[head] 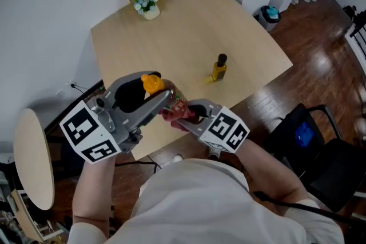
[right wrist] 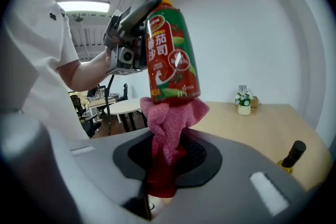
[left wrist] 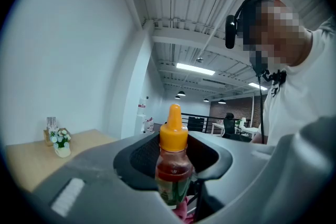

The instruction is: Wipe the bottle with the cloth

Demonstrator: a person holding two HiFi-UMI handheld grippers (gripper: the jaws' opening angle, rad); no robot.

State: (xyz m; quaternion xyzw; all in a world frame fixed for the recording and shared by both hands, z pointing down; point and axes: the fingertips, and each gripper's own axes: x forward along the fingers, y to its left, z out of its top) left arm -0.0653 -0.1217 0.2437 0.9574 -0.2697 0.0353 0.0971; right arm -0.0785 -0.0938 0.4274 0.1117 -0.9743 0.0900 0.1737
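Observation:
My left gripper (head: 153, 93) is shut on a sauce bottle (right wrist: 170, 55) with a red and green label and an orange cap (head: 151, 84). It holds the bottle in the air over the table's near edge. In the left gripper view the bottle (left wrist: 173, 165) stands upright between the jaws. My right gripper (head: 184, 116) is shut on a pink cloth (right wrist: 170, 126), bunched up and pressed against the bottle's bottom end. A bit of the cloth (head: 171, 116) shows between the two grippers in the head view.
A small dark-capped bottle of yellow oil (head: 219, 68) stands on the light wooden table (head: 183, 26). A little flower pot (head: 147, 6) sits at the far corner. A round side table (head: 33, 157) is at my left, a black chair (head: 311, 143) at my right.

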